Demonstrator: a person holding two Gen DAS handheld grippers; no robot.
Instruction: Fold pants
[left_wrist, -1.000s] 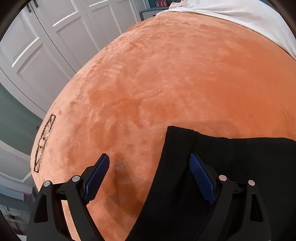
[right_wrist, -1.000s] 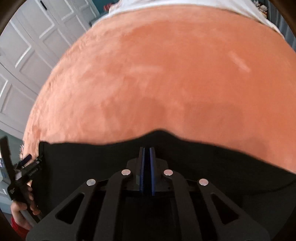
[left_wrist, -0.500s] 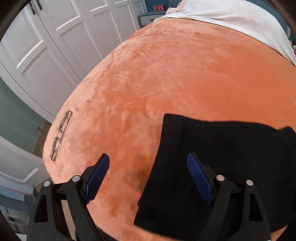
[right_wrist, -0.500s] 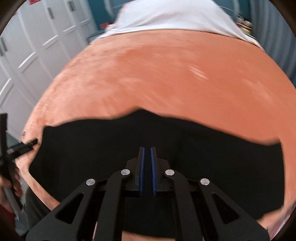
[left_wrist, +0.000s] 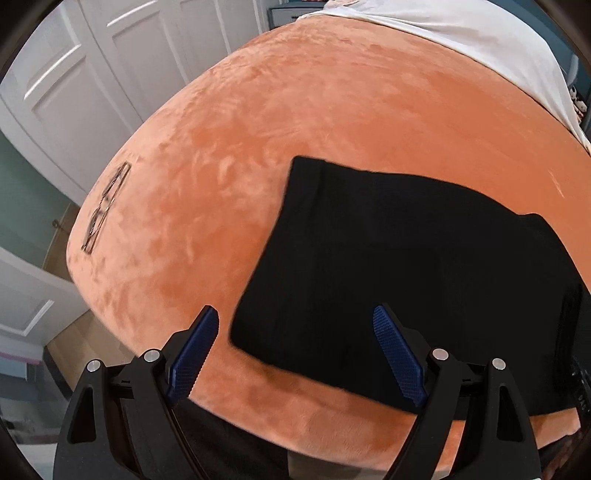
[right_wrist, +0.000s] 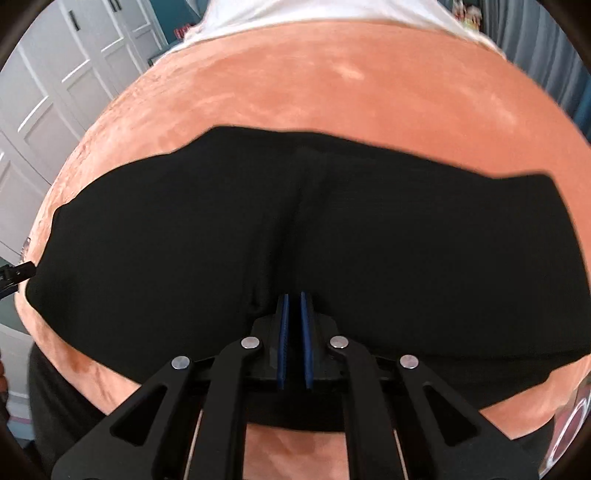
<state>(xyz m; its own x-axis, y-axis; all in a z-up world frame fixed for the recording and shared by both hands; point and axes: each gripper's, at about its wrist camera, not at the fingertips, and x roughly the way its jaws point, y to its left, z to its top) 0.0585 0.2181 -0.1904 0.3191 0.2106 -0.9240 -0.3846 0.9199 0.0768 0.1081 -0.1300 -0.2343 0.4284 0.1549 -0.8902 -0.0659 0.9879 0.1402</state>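
Black pants (left_wrist: 399, 266) folded on orange blanket (left_wrist: 295, 129), left hand-held gripper (left_wrist: 301, 354) apart, right hand-held gripper (right_wrist: 294, 306) nearly together, apparently empty

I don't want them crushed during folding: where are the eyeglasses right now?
In the left wrist view, the eyeglasses lie near the orange blanket's left edge, well left of the black pants, nearest the white closet doors.

Even, soft daylight; no hard glare. Both fisheye views bow straight lines strongly; dark vignette rings the corners. Left wrist view: orange blanket (left_wrist: 295, 147) sharp at centre, nap catching pale sheen in patches; white cupboard doors (left_wrist: 110, 74) at upper left bright, slightly soft. Black pants (left_wrist: 406, 258) read as a flat dark mass, little fold detail. Faint shadow at their lower edge. Right wrist view: motion blur smears the pants' edges (right_wrist: 535, 177) and the top of frame.
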